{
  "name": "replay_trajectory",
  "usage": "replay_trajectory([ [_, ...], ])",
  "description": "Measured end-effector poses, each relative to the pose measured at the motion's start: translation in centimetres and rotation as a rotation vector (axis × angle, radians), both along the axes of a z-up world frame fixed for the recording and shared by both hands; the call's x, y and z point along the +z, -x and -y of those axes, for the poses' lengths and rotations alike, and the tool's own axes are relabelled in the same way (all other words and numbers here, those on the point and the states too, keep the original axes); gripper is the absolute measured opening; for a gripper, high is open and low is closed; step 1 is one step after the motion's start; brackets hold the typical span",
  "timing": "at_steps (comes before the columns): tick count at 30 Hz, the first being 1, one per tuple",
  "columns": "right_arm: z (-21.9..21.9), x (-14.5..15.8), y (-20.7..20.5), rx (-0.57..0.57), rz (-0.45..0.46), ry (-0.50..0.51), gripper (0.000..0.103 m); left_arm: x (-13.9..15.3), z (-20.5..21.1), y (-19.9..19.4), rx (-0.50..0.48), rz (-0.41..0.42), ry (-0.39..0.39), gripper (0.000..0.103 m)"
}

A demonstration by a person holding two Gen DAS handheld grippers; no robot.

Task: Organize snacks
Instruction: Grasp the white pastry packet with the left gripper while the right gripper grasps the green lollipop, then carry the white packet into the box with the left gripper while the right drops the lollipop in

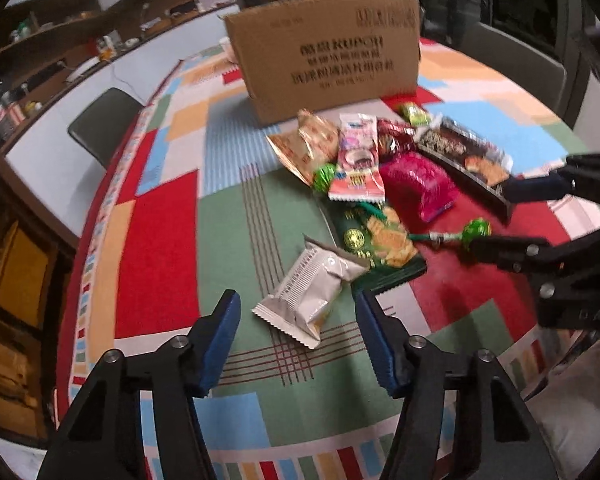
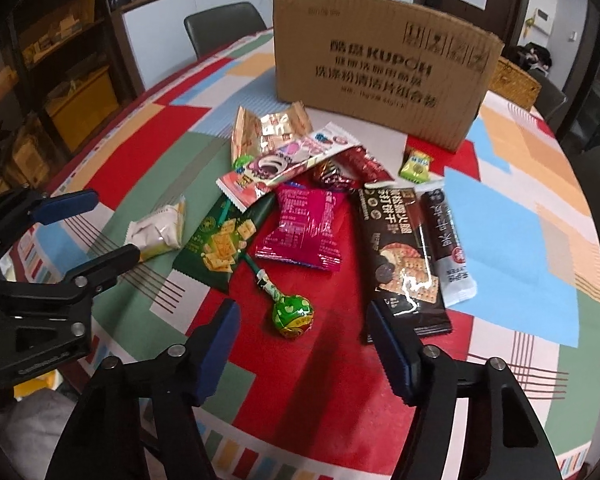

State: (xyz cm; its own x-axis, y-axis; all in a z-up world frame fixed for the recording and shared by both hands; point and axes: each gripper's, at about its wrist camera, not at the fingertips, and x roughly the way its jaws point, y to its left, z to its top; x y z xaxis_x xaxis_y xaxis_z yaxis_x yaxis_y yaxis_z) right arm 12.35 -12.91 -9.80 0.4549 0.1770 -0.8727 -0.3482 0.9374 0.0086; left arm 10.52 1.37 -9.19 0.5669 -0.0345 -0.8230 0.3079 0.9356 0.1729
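Observation:
A pile of snacks lies on the patchwork tablecloth in front of an upright cardboard box [image 1: 324, 52] [image 2: 380, 76]. My left gripper [image 1: 296, 304] is open, and a white packet [image 1: 312, 292] [image 2: 158, 232] lies just ahead between its blue pads, untouched. My right gripper [image 2: 302, 312] is open too, with the head of a green lollipop [image 2: 292, 316] [image 1: 474, 232] between its fingers and clear of both pads. The lollipop's stick points to a green cracker bag [image 2: 224, 244]. A magenta packet [image 2: 304, 228] and a dark biscuit pack [image 2: 404, 256] lie beside it.
A pink-and-white wrapper [image 2: 284, 164], a gold bag [image 2: 260, 128] and a small green candy [image 2: 416, 168] lie nearer the box. A grey chair [image 2: 224, 26] stands behind the table, a wicker basket [image 2: 516, 80] behind the box. The table's edge curves close on the left [image 1: 100, 216].

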Motion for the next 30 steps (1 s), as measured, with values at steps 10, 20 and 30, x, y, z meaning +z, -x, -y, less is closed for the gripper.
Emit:
replay_trajectory([
  [10,-0.5,-1.5,-1.3,0.017,-0.069,0.009,0.054,-1.2,-0.1,-2.1,-0.044,-0.046,0.026,0.050],
  [20,-0.7,-2.4,-2.1,0.030,-0.112,0.001,0.042,-2.0,-0.9,-3.4,-0.010,-0.135,0.165,0.035],
  [30,-0.9,-2.3,-2.0,0.034,-0.105,-0.008,0.026,-1.1,-1.2,-2.6,0.028,-0.124,0.205,0.031],
])
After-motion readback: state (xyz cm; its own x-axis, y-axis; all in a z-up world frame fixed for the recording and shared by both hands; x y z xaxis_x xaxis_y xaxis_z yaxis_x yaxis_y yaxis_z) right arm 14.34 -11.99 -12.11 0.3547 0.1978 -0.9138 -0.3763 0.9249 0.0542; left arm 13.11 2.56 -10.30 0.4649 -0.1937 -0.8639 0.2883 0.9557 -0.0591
